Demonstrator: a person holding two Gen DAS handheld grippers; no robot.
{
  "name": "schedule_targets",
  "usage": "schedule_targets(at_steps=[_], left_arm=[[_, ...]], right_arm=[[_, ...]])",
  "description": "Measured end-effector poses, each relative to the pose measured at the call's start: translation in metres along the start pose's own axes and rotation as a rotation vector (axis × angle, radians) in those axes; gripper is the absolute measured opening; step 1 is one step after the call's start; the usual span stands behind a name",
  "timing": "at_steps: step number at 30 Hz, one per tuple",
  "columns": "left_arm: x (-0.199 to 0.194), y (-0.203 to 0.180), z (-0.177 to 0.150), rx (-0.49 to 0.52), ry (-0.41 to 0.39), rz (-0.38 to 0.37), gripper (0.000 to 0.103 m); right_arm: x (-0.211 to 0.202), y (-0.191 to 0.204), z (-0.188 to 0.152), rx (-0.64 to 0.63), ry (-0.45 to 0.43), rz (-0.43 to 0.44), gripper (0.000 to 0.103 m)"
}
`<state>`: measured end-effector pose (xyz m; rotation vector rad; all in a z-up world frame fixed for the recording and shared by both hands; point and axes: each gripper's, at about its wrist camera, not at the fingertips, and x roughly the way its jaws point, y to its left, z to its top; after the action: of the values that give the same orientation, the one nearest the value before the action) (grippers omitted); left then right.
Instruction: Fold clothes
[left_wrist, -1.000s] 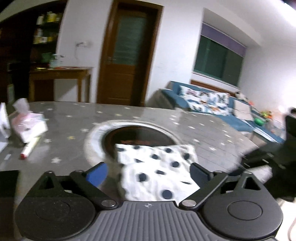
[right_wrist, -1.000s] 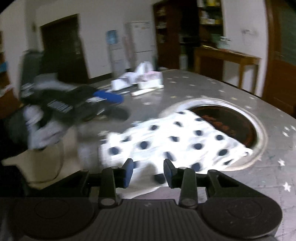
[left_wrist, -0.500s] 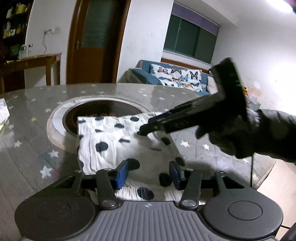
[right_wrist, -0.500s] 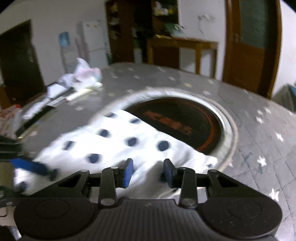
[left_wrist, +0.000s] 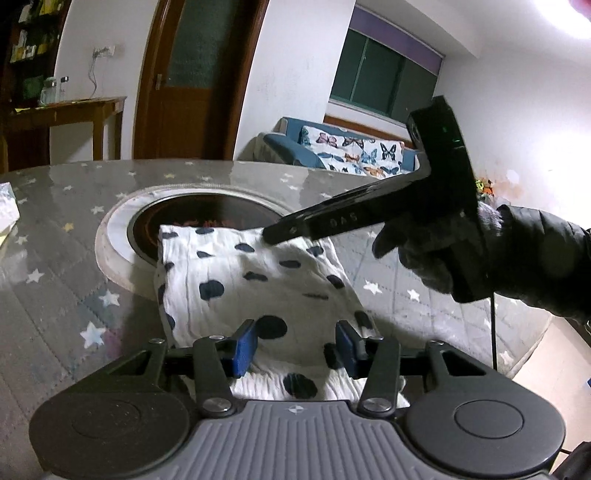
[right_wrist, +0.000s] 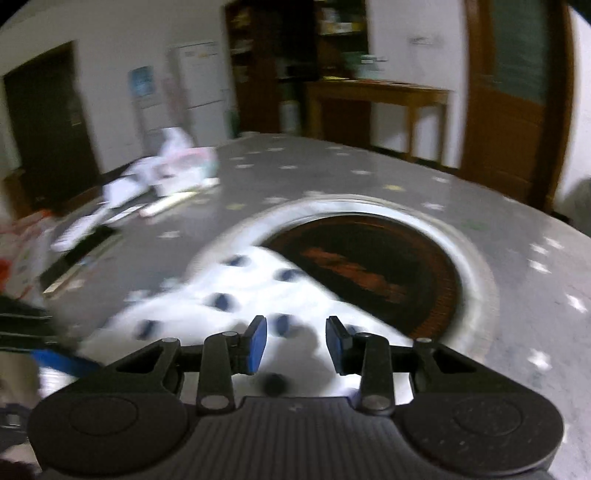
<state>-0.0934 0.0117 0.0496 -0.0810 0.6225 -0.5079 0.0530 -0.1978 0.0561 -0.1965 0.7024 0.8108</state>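
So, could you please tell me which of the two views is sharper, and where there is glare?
Left wrist view: sharp, the spotted cloth crisp, glare from a ceiling light at the top right corner. Right wrist view: motion-blurred, cloth and table clutter smeared.

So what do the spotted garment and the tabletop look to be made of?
Spotted garment: soft, thin woven fabric, probably cotton; matte, finely crinkled, drapes in folds. Tabletop: likely glass or clear plastic over a star-print cloth; glossy, it mirrors the room.

Spotted cloth (right_wrist: 229, 306) — beneath parted claw (right_wrist: 295, 341)
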Motion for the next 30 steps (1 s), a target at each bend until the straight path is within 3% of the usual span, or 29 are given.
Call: schedule_targets(at_steps=[2, 7, 21, 25, 30], left_arm=[[0.003, 0.001, -0.001, -0.005, 0.008, 0.001, 0.049], [0.005, 0.006, -0.005, -0.024, 0.02, 0.002, 0.049], [0.008, 0.011, -0.005, -0.054, 0.03, -0.007, 0.049], [0.006, 0.009, -0.005, -0.05, 0.028, -0.002, 0.05], [-0.002, 0.006, 0.002, -0.038, -0.004, -0.002, 0.051]], right_arm=[[0.008, 0.014, 0.005, -0.037, 0.014, 0.048, 0.035], [0.046, 0.031, 0.012, -0.101, 0.079, 0.074, 0.034], [0.104, 0.025, 0.047, -0.125, 0.105, 0.052, 0.029], [0.104, 0.019, 0.052, -0.099, 0.081, 0.032, 0.029], [0.07, 0.005, 0.051, -0.054, 0.042, 0.021, 0.03]])
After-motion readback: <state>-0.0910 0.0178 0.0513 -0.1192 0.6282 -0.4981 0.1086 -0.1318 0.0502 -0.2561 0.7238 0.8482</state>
